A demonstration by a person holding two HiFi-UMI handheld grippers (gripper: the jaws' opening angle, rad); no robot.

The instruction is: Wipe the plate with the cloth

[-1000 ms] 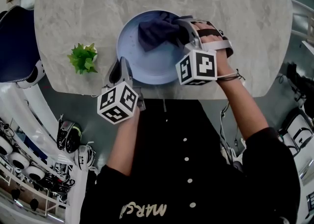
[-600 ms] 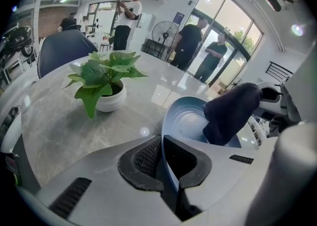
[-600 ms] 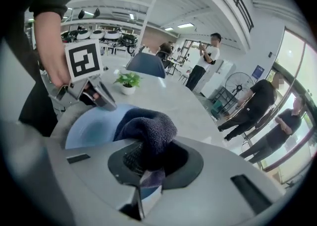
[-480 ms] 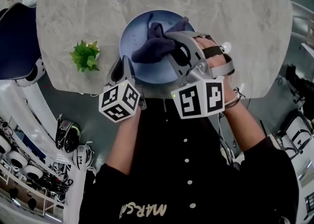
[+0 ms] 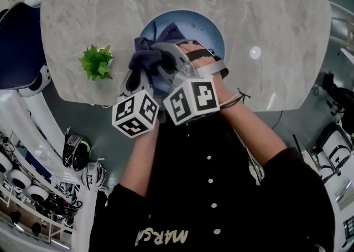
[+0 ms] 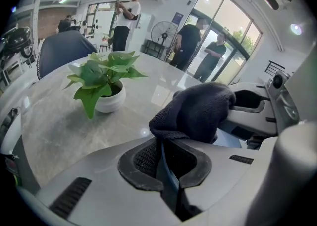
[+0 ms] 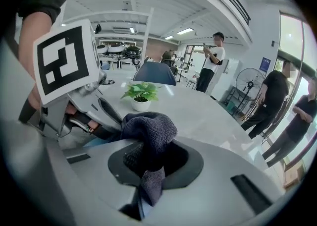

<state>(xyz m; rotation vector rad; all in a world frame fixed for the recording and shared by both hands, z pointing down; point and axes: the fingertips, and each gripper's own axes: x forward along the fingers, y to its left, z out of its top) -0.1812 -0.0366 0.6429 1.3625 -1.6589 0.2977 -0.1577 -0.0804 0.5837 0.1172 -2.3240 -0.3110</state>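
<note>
**Plate held at its rim, cloth bunched over its near-left side**

The pale blue plate lies on the grey marble table, close to the edge nearest the person. The dark cloth is bunched over the plate's near-left part. It is pinched in the right gripper, whose jaws are clenched on a fold, with a tail of fabric hanging below them. The left gripper clamps the plate's near rim just beside the cloth, and a thin blue edge shows between its closed jaws. A small green plant in a white pot stands left of the plate, apart from it.
</note>
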